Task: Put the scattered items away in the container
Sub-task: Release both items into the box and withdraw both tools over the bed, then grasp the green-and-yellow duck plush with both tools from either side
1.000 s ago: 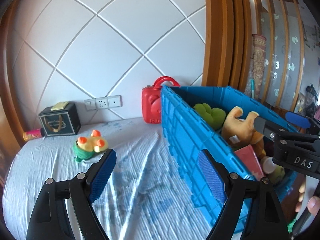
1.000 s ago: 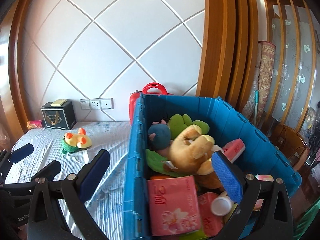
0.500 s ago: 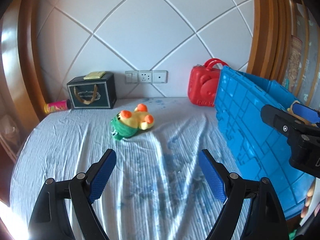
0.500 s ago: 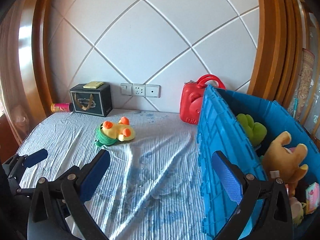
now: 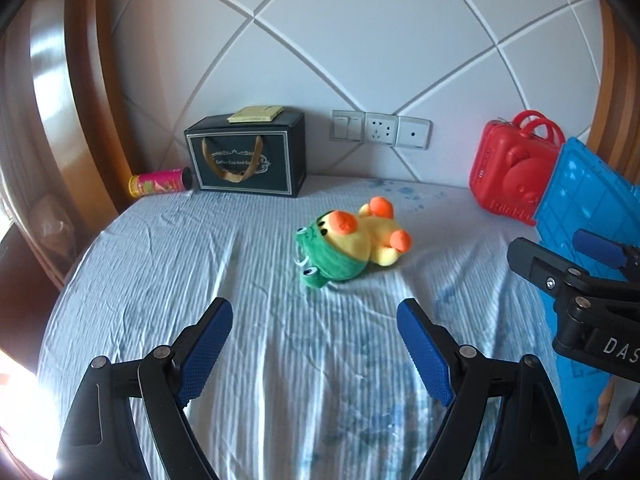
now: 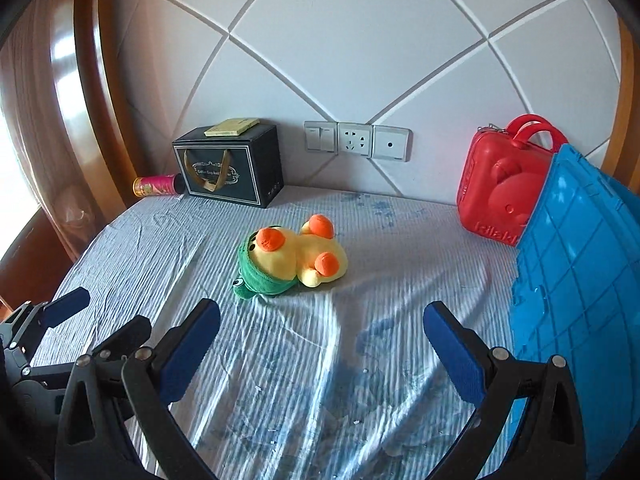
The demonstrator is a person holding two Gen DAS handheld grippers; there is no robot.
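A yellow plush duck (image 5: 370, 242) in a green frog hood lies on its side on the pale blue striped sheet of a bed (image 5: 248, 332), orange beak and feet turned up, well apart from the blue plastic crate (image 6: 580, 300) at the right edge of both views. The toy rests on the open sheet, touching nothing else.

Nearer the cameras, the left gripper (image 5: 316, 348) points down toward the sheet with its blue-padded fingers (image 5: 206, 344) spread wide and nothing between them; the duck sits beyond the gap, slightly right of centre. The right gripper (image 6: 320, 348) is beside it, closer to the crate, its fingers (image 6: 452, 348) likewise wide apart and empty, with the duck ahead and a little left. Each gripper appears at the edge of the other's view.

Behind the crate's far corner stands a red bear-faced case (image 6: 502, 188) with a handle. Against the white quilted headboard (image 5: 360, 48), a dark gift box (image 5: 246, 158) carries a yellow-green pad (image 5: 256, 114) on top, and a pink tube (image 5: 160, 182) lies just beside it. A switch-and-socket panel (image 5: 382, 130) is mounted on the headboard above the mattress.
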